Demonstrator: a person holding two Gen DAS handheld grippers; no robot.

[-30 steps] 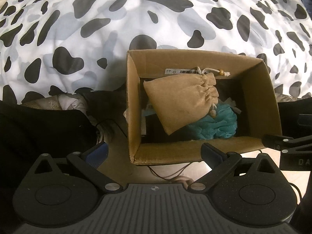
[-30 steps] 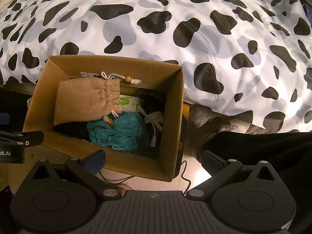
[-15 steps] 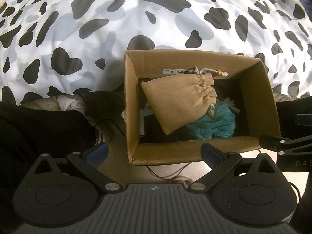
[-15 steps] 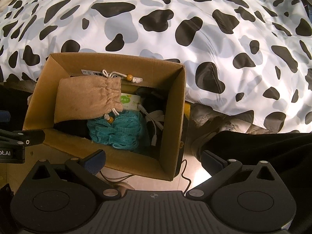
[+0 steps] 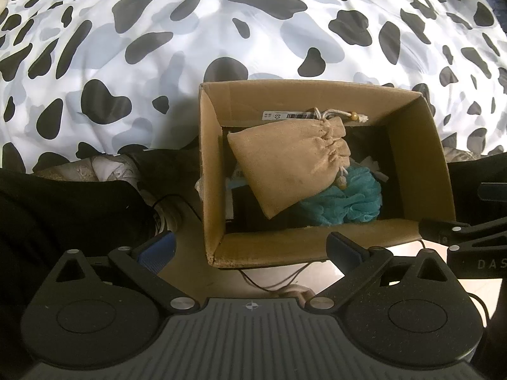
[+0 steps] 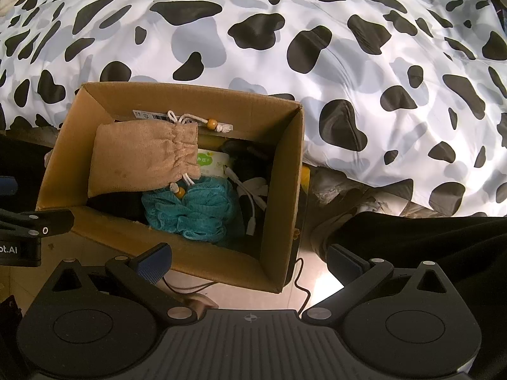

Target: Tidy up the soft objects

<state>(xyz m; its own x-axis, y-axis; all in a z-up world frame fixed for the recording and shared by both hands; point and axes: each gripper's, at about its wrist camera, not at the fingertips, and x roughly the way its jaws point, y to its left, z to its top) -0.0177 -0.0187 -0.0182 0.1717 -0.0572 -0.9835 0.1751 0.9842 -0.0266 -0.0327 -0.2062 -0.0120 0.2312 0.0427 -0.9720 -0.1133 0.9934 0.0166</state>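
Nothing has shifted since earlier: tan drawstring cloth pouch (image 5: 286, 171) lies atop teal mesh sponge (image 6: 193, 210) inside brown cardboard box (image 5: 323, 242). Left claw (image 5: 250, 247) and right claw (image 6: 248, 261) hover spread, empty. Best descend vertically, pinching pouch mid-body.

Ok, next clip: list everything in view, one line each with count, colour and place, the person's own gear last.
cardboard box: one, brown, open-topped, against the bedspread edge
drawstring pouch: one, tan, lying on top inside the box
mesh bath pouf: one, teal, in the box, partly under the pouch
wipes pack: one, white and green, in the box, mostly covered
cable: one, white, in the box right of the pouf
bedspread: one, white with black spots, behind the box
left tongs: open, empty, before the box
right tongs: open, empty, over the box's near corner
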